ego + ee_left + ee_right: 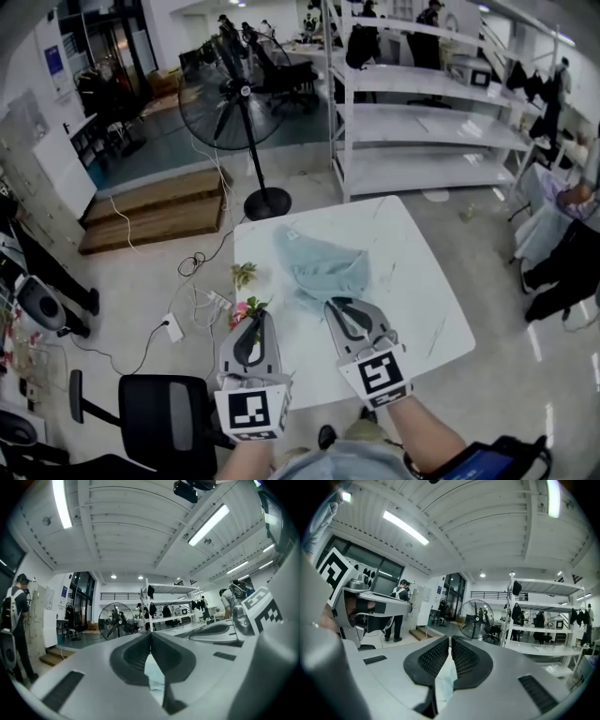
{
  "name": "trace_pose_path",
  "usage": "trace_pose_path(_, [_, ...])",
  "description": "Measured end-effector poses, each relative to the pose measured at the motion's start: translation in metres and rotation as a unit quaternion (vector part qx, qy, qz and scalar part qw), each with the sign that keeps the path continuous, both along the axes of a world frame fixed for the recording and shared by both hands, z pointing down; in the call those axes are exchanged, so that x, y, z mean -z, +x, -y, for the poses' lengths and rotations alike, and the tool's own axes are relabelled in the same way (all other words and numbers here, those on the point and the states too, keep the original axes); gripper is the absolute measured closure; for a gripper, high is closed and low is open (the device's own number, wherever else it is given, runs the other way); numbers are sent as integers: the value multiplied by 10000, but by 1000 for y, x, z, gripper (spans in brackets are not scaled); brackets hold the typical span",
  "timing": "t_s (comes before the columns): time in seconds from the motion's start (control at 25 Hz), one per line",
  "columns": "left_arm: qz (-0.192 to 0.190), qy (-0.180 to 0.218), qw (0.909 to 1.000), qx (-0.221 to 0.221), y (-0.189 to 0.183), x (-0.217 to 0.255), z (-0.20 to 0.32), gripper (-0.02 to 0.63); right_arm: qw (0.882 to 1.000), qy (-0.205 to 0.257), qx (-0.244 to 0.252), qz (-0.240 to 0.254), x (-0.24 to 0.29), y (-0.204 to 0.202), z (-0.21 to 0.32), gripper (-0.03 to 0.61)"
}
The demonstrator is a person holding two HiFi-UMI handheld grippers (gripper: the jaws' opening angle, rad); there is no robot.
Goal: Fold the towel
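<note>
Pale-blue towel [319, 267] lies crumpled mid-frame on the white tabletop [412, 281], stretching upper left to lower right. The right tool [339, 305], virtually closed and empty, sits just below the towel's lower end. The closed left tool [256, 319] is farther off, lower left.

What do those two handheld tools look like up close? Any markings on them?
The left gripper and right gripper are pale grey, wedge-shaped shells with dark, textured pads lining the jaws. Each carries a white cube printed with black square markers at its rear. No cables show.

The crumpled towel [323, 267] on the white table [422, 300] reaches the right tongs [334, 303].
</note>
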State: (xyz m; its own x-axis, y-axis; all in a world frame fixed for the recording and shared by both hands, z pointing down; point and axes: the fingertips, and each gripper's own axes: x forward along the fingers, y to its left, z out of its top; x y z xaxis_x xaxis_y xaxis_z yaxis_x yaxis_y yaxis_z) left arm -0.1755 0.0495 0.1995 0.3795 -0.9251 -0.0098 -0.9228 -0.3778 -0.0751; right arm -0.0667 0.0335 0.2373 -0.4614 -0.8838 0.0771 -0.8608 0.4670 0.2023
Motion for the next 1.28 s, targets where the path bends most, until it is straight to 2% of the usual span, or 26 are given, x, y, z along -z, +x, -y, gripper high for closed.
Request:
trace_pose_path(0.28, [2,-175,9995,278,-9,-17,32,604,9987,-199,408,-247,-18,-13,46,511])
trace_pose_path(0.48, [15,-384,9985,399,-2,-38,60,604,9930,-637,720,-686,-63,-15,85,492])
trace_pose_path(0.84, [-20,-1238,9883,887,-3,-116,105,604,9637,-1405,1311,-1856,-183,-15,138,474])
trace_pose_path(1.16, [0,-1563,9808,1167,-13,-148,118,604,9397,-1969,1526,-2342,-245,-17,153,465])
trace_pose_path(1.2, [3,-1574,9804,1181,-13,-149,118,604,9374,-2003,1512,-2413,-250,-16,153,472])
trace_pose_path(1.28, [9,-1569,9804,1188,-13,-148,119,605,9360,-2030,1479,-2466,-251,-15,155,543])
